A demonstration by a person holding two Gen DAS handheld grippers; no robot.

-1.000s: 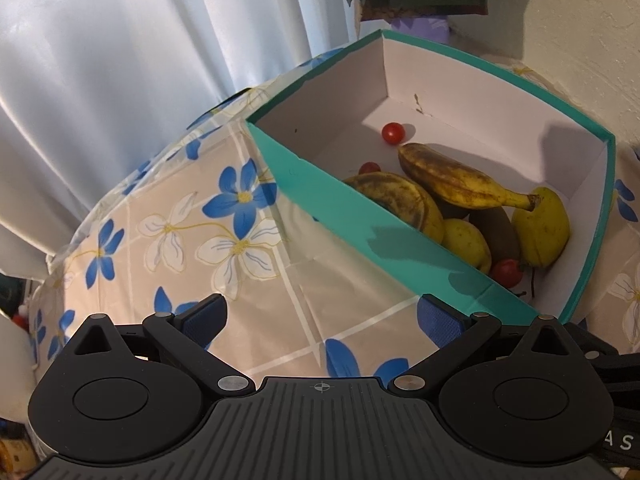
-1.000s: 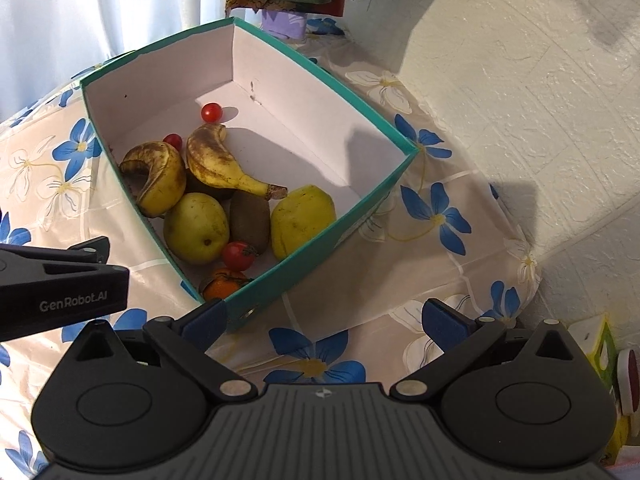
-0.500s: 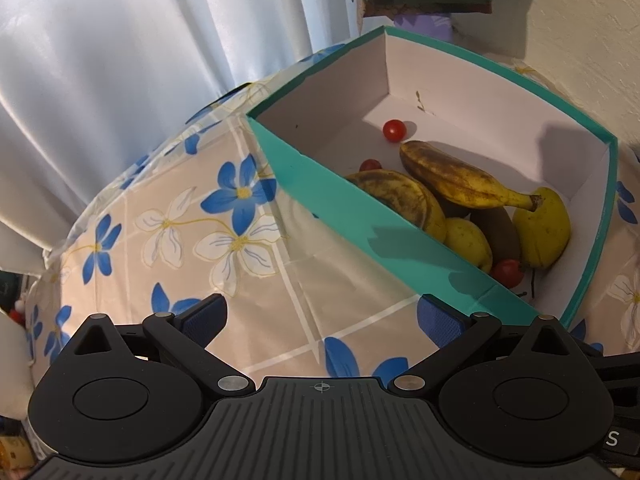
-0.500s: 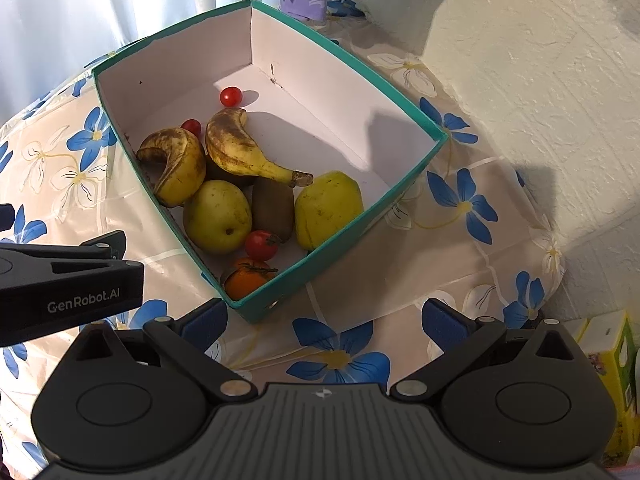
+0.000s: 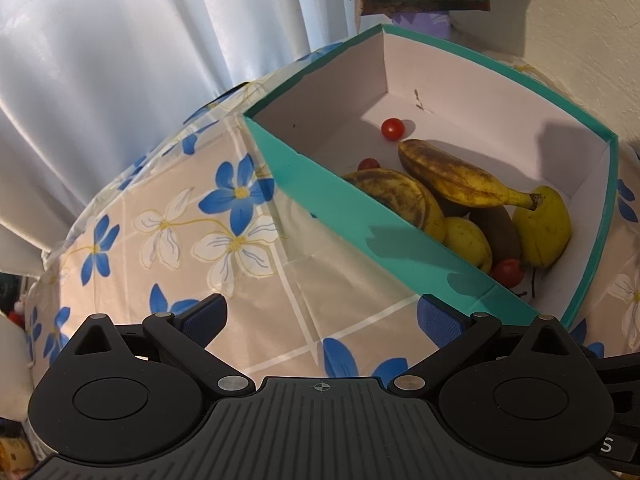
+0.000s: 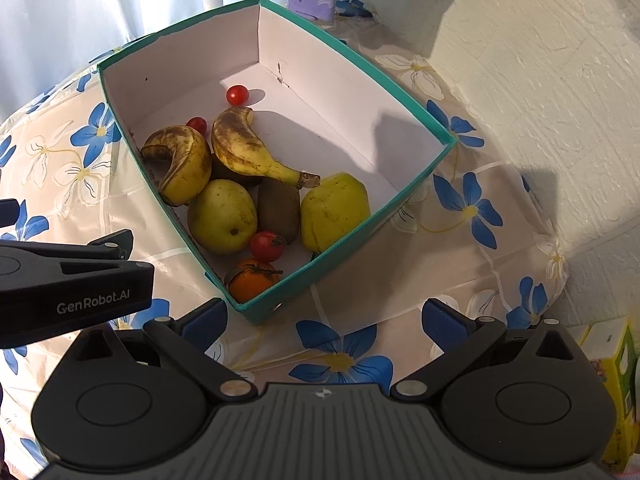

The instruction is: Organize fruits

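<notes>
A teal box with white inside walls stands on the flowered tablecloth. It holds two spotted bananas, two yellow pears, a kiwi, an orange and three small tomatoes. The box also shows in the left wrist view with a banana inside. My right gripper is open and empty above the box's near corner. My left gripper is open and empty over the cloth left of the box; its body shows in the right wrist view.
A white curtain hangs behind the table on the left. A textured white wall rises close on the right. A lilac item stands behind the box. Yellow cartons sit below the table's right edge.
The right gripper has pulled back and risen, so the whole box sits farther ahead and more centred. The left gripper has barely moved. Both stay open.
</notes>
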